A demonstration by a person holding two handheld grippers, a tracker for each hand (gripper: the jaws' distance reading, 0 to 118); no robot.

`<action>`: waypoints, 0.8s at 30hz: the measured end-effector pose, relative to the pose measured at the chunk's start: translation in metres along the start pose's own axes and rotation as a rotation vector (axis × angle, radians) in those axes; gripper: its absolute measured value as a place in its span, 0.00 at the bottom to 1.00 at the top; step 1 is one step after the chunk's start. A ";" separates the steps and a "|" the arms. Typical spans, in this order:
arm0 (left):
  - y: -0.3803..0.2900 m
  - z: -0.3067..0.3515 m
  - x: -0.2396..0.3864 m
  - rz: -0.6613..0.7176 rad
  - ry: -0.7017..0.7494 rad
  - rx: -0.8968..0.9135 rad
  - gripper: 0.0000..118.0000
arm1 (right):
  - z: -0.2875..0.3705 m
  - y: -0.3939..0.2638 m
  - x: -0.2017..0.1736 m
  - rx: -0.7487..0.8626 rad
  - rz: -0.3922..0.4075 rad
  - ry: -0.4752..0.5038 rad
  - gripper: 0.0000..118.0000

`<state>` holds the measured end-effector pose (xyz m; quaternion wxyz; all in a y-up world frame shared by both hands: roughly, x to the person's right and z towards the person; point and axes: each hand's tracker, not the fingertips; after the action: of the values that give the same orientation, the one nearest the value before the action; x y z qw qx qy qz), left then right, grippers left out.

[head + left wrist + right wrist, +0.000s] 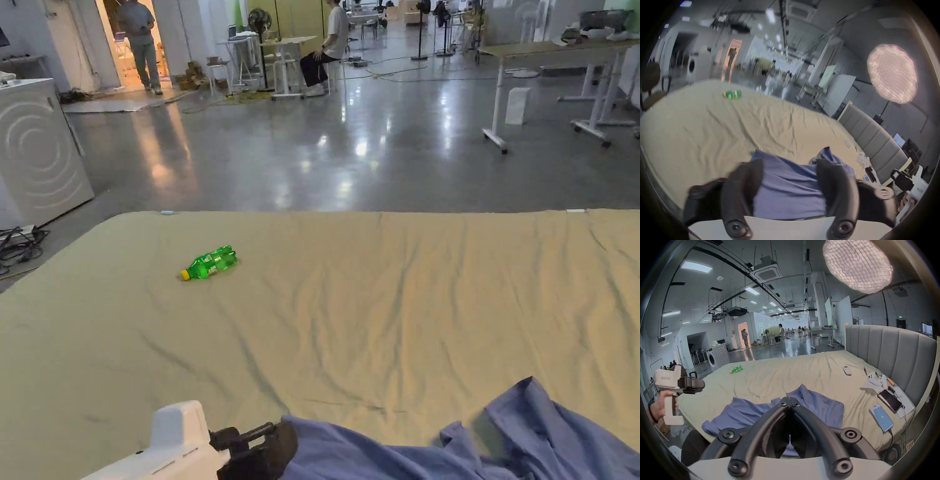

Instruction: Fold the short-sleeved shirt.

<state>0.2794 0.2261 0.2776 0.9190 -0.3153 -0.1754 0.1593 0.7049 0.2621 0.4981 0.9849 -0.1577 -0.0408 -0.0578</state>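
Two tools over bed | shirt crumpled at near edge, unfolded, within reach | bottle far-left, clear of the work | left tool jaws apart above shirt, likely lining up a grab | right tool jaws together, empty

A green plastic bottle with a yellow cap lies on its side on the wrinkled beige bed sheet. Near the grey padded headboard, two smartphones and a white remote control rest on the sheet. A white washing machine stands on the glossy grey floor.
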 end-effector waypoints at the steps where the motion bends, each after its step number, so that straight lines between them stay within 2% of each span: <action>1: 0.002 -0.024 -0.005 -0.023 0.030 -0.036 0.69 | -0.003 -0.004 0.004 -0.015 -0.012 -0.012 0.00; 3: 0.009 -0.067 0.002 -0.095 0.087 -0.130 0.69 | -0.008 -0.011 0.012 -0.045 -0.045 -0.029 0.00; 6: 0.010 -0.136 -0.007 -0.130 0.188 -0.245 0.69 | -0.015 -0.021 0.024 -0.080 -0.082 -0.057 0.00; 9: 0.005 -0.184 -0.021 -0.125 0.198 -0.329 0.68 | -0.015 -0.028 0.035 -0.096 -0.088 -0.074 0.00; 12: 0.004 -0.205 -0.021 -0.195 0.223 -0.330 0.67 | -0.008 -0.030 0.044 -0.107 -0.074 -0.108 0.00; 13: 0.004 -0.210 -0.021 -0.198 0.221 -0.343 0.63 | -0.006 -0.032 0.048 -0.108 -0.075 -0.114 0.00; 14: 0.002 -0.215 -0.021 -0.206 0.209 -0.373 0.52 | -0.005 -0.033 0.051 -0.112 -0.083 -0.125 0.00; 16: -0.007 -0.217 -0.011 -0.241 0.225 -0.429 0.07 | -0.006 -0.040 0.058 -0.124 -0.114 -0.139 0.00; 18: -0.013 -0.213 0.001 -0.259 0.207 -0.401 0.06 | -0.007 -0.043 0.061 -0.132 -0.126 -0.137 0.00; 19: -0.017 -0.216 0.003 -0.346 0.245 -0.416 0.06 | -0.008 -0.044 0.062 -0.136 -0.119 -0.136 0.00; 20: -0.019 -0.220 0.005 -0.373 0.250 -0.429 0.06 | -0.010 -0.044 0.061 -0.146 -0.103 -0.141 0.00; 24: -0.014 -0.232 0.005 -0.335 0.255 -0.486 0.06 | -0.026 -0.034 0.070 -0.150 -0.101 -0.125 0.00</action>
<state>0.3840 0.0965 0.1157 0.8448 -0.5096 -0.1412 -0.0816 0.7712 0.2151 0.4902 0.9617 -0.2322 -0.1057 -0.1000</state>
